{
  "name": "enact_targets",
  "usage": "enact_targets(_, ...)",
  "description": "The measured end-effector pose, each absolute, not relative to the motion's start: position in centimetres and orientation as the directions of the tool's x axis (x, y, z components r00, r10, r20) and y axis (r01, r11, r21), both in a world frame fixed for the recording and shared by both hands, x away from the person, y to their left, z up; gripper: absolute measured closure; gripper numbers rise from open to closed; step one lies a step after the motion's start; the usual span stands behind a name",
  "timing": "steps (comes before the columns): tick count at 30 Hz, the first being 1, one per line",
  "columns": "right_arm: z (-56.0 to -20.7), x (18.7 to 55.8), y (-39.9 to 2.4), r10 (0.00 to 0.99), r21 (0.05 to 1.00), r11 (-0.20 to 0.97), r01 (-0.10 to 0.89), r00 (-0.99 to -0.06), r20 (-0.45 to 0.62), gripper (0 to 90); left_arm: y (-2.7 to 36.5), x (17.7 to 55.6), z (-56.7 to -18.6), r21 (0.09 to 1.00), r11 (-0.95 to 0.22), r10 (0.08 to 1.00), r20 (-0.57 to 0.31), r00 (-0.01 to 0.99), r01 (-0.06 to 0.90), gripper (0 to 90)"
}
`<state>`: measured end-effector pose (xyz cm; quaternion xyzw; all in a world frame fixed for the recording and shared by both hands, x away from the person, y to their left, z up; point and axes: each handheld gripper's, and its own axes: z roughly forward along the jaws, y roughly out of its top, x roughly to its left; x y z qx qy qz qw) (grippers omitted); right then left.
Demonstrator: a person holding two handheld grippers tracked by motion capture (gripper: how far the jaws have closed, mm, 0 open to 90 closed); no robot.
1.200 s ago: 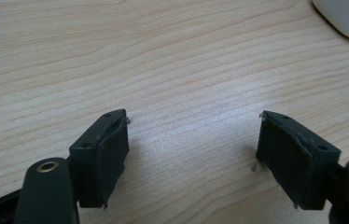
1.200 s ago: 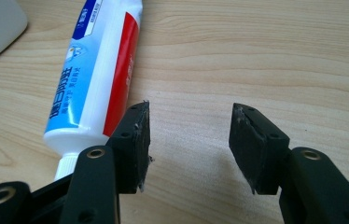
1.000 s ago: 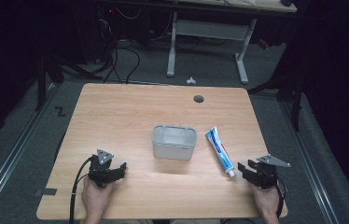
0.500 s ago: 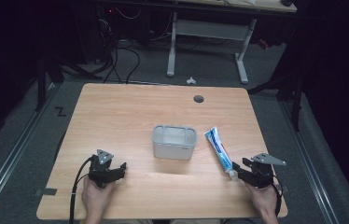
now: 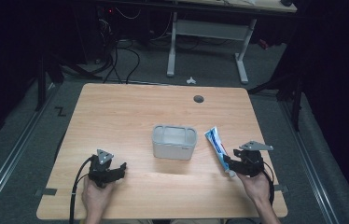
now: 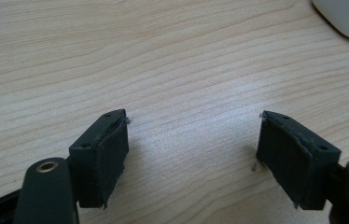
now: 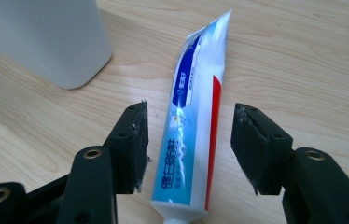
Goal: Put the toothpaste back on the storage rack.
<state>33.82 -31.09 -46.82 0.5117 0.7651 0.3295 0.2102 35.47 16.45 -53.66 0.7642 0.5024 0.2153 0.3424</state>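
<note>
A white, blue and red toothpaste tube (image 5: 217, 145) (image 7: 195, 126) lies flat on the wooden table (image 5: 130, 112), right of a grey open-topped box (image 5: 174, 142) (image 7: 42, 37). My right gripper (image 5: 230, 163) (image 7: 189, 149) is open, its jaws standing on either side of the tube's cap end with a gap on each side. My left gripper (image 5: 119, 170) (image 6: 191, 154) rests open over bare wood at the front left, nothing between its jaws; the box's corner (image 6: 347, 18) shows at the top right of the left gripper view.
A round cable hole (image 5: 198, 99) sits near the table's far edge. Beyond the table stand a white desk frame (image 5: 207, 32) and floor cables (image 5: 116, 51). A small white object (image 5: 190, 80) lies on the floor behind the table.
My right gripper has moved left and forward, so its jaws now straddle the tube's cap end. The left gripper has stayed put.
</note>
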Motion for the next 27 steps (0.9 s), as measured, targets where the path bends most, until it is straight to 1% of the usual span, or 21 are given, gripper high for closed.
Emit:
enact_targets(7,-46.3,35.7,-30.4,0.917,0.675,0.29,0.679,-0.399,0.008,44.5,16.4,35.5,-53.7,0.74,-0.261,0.915,-0.015,0.403,0.62,25.2)
enact_targets(8,-46.2,36.5,-30.2,0.919,0.66,0.294,0.691,-0.395,0.005,43.8,16.4,35.5,-53.7,0.74,-0.261,0.915,-0.015,0.403,0.62,25.2)
enact_targets(15,-45.9,38.9,-29.6,0.919,0.613,0.309,0.727,-0.394,0.004,41.7,16.4,35.5,-53.7,0.74,-0.261,0.915,-0.015,0.403,0.62,25.2)
enact_targets(21,-46.1,40.7,-28.8,0.917,0.575,0.329,0.749,-0.399,-0.005,39.6,16.4,35.5,-53.7,0.74,-0.261,0.915,-0.015,0.403,0.62,25.2)
enact_targets(27,-46.8,42.4,-28.4,0.924,0.518,0.329,0.79,-0.382,-0.003,38.5,16.4,35.5,-53.7,0.74,-0.263,0.915,-0.014,0.404,0.62,25.1)
